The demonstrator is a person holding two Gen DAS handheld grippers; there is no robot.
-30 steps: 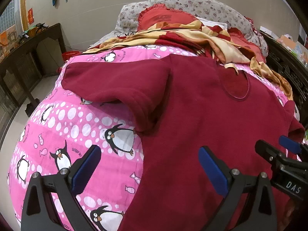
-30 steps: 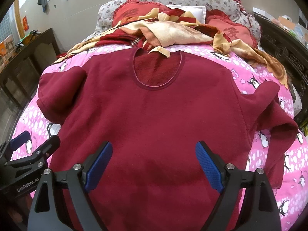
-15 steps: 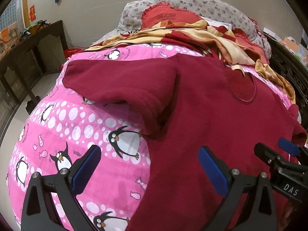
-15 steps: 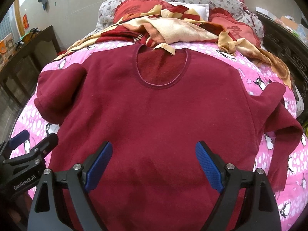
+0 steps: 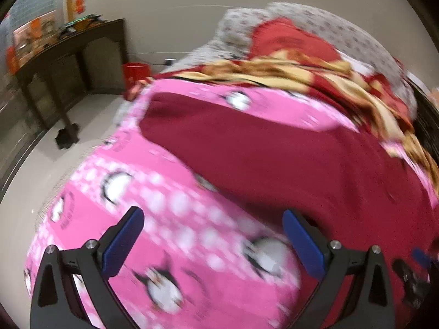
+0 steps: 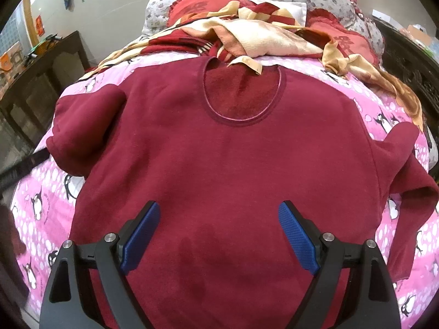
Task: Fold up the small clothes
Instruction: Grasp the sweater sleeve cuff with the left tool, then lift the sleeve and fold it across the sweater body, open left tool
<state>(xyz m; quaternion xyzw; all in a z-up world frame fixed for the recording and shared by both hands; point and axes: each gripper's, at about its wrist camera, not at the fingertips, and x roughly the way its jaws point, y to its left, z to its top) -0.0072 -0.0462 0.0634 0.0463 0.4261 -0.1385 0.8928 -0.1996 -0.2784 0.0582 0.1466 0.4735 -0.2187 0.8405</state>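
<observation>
On pink penguin quilt (image 6: 41,213): maroon sweatshirt (image 6: 233,164) spread flat, neckline toward the pillows. Since half a second ago: left wrist view swung leftward and blurred, now over quilt beside the folded left sleeve (image 5: 219,131) instead of the body; right wrist view nearly unchanged, slightly closer. Left gripper (image 5: 211,235) spread wide, blue pads apart, holding nothing, above quilt at the garment's left edge; contact not discernible through blur. Right gripper (image 6: 218,233) likewise spread wide, empty, over lower middle of sweatshirt. Right sleeve (image 6: 411,192) bent down along the quilt's right side. Red-and-gold blanket (image 6: 260,35) heaped just beyond the collar, one corner overlapping it. Dark wooden table (image 5: 68,63) left, across bare floor.
</observation>
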